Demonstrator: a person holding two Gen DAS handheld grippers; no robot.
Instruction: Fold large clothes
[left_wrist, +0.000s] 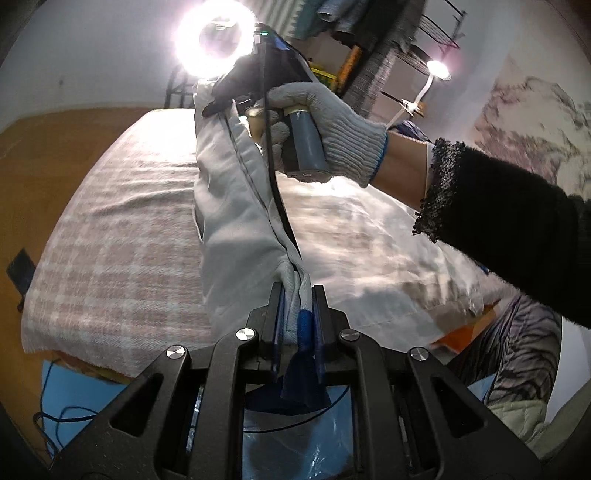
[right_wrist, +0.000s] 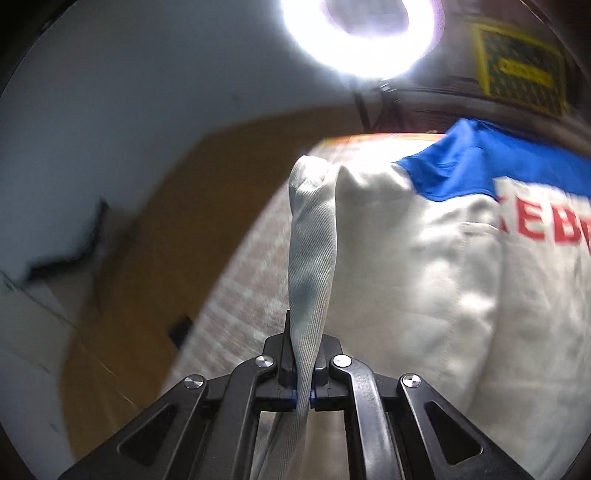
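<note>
Stretching garment (left_wrist: 236, 221) edge between both clamped hand-held grippers (left_wrist: 297, 314) above bed (left_wrist: 110, 240)

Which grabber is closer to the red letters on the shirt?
Right. The right gripper pinches the white shirt beside the red letters. The left gripper holds another edge; no letters show there.

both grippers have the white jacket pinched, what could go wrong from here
The right gripper is shut on only a thin twisted fold of the white and blue jacket, so that fold may slip out. The black cable lies along the cloth near the left gripper and could snag.
</note>
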